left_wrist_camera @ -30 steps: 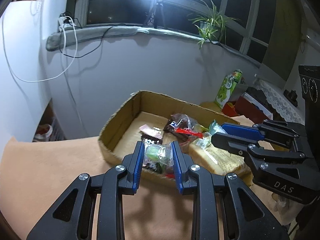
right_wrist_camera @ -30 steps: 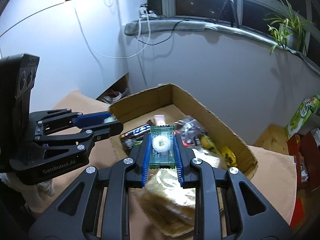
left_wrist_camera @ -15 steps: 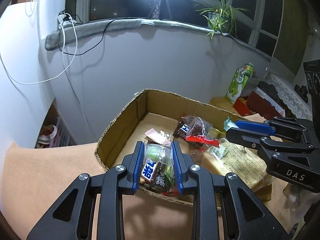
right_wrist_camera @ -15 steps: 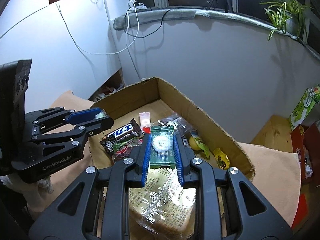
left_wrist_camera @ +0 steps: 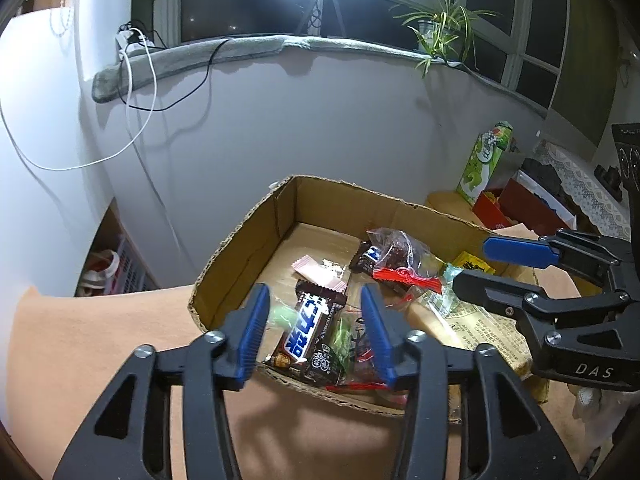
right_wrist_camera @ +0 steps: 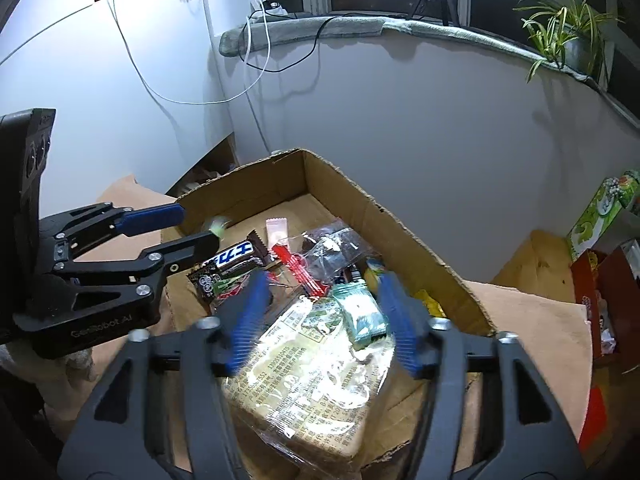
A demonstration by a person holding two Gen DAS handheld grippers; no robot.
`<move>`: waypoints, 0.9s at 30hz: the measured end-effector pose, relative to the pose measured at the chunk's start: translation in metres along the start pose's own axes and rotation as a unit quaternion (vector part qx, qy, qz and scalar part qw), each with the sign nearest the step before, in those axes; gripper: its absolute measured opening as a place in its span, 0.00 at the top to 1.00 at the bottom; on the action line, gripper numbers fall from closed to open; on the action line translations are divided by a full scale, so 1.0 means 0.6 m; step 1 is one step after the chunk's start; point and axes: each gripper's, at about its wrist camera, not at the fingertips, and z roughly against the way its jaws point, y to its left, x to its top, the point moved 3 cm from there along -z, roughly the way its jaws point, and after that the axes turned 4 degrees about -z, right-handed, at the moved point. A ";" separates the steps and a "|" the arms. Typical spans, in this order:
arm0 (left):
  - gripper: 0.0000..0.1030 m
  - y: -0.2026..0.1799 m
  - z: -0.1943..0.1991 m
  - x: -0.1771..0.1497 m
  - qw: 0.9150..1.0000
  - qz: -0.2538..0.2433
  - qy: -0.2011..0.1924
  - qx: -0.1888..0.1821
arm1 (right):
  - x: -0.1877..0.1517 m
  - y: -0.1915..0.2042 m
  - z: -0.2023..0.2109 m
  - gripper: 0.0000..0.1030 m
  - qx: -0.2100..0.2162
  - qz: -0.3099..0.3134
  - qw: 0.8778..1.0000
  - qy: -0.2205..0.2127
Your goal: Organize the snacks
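A cardboard box (left_wrist_camera: 244,236) (right_wrist_camera: 404,236) holds several wrapped snacks. My left gripper (left_wrist_camera: 316,320) (right_wrist_camera: 196,226) hovers over the box's near wall, its jaws opening. A small green candy (left_wrist_camera: 280,314) (right_wrist_camera: 218,226) shows as a blur by the left pad, no longer pinched. Below it lies a dark chocolate bar (left_wrist_camera: 310,326) (right_wrist_camera: 236,258). My right gripper (right_wrist_camera: 324,316) (left_wrist_camera: 484,268) is over the box's right side, jaws opening wide. A green-and-white packet (right_wrist_camera: 360,316) rests loose between them on a large clear-wrapped bread pack (right_wrist_camera: 304,372) (left_wrist_camera: 476,324).
The box sits on a tan cloth-covered surface (left_wrist_camera: 100,340). Inside are also a pink sachet (left_wrist_camera: 318,274), a red-sealed bag of dark pieces (left_wrist_camera: 400,256) and a yellow packet (right_wrist_camera: 430,304). A green carton (left_wrist_camera: 484,160) and red boxes (left_wrist_camera: 520,200) stand at the right; the white wall rises behind.
Both grippers have opened. The green candy left the left pads and the green-and-white packet left the right pads, dropping onto the bread pack. Both hands drifted slightly toward the box earlier.
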 end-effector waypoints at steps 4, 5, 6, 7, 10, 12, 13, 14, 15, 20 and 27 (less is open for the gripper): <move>0.40 0.000 0.003 0.000 1.000 -0.005 -0.001 0.007 | 0.002 -0.003 0.010 0.15 -0.013 -0.001 1.000 -0.013; 0.40 0.001 0.005 0.000 1.000 -0.006 -0.002 0.010 | 0.003 -0.004 0.012 0.14 -0.014 -0.002 1.000 -0.014; 0.40 0.001 0.006 -0.001 1.000 -0.006 -0.002 0.011 | 0.003 -0.004 0.013 0.14 -0.017 -0.002 1.000 -0.014; 0.40 0.002 0.007 -0.001 1.000 -0.005 -0.001 0.011 | 0.003 -0.004 0.015 0.13 -0.020 -0.001 1.000 -0.014; 0.40 0.004 0.010 -0.002 1.000 0.000 -0.002 0.011 | 0.002 -0.003 0.020 0.12 -0.023 -0.002 1.000 -0.016; 0.39 0.005 0.014 -0.003 1.000 0.002 -0.002 0.011 | 0.001 -0.001 0.023 0.12 -0.026 -0.002 1.000 -0.017; 0.39 0.005 0.015 -0.004 1.000 0.002 -0.002 0.011 | 0.000 0.000 0.025 0.12 -0.027 -0.002 0.999 -0.018; 0.37 0.005 0.017 -0.004 1.000 0.002 -0.002 0.012 | -0.001 0.002 0.027 0.12 -0.030 -0.001 0.999 -0.020; 0.37 0.005 0.019 -0.005 1.000 0.001 -0.002 0.013 | -0.002 0.003 0.030 0.12 -0.033 -0.001 0.999 -0.022; 0.35 0.011 0.032 -0.010 1.000 0.011 -0.007 0.014 | -0.005 0.014 0.051 0.12 -0.042 0.004 0.999 -0.033; 0.35 0.011 0.063 -0.022 1.000 0.012 -0.016 0.012 | -0.007 0.033 0.092 0.12 -0.049 0.009 0.997 -0.055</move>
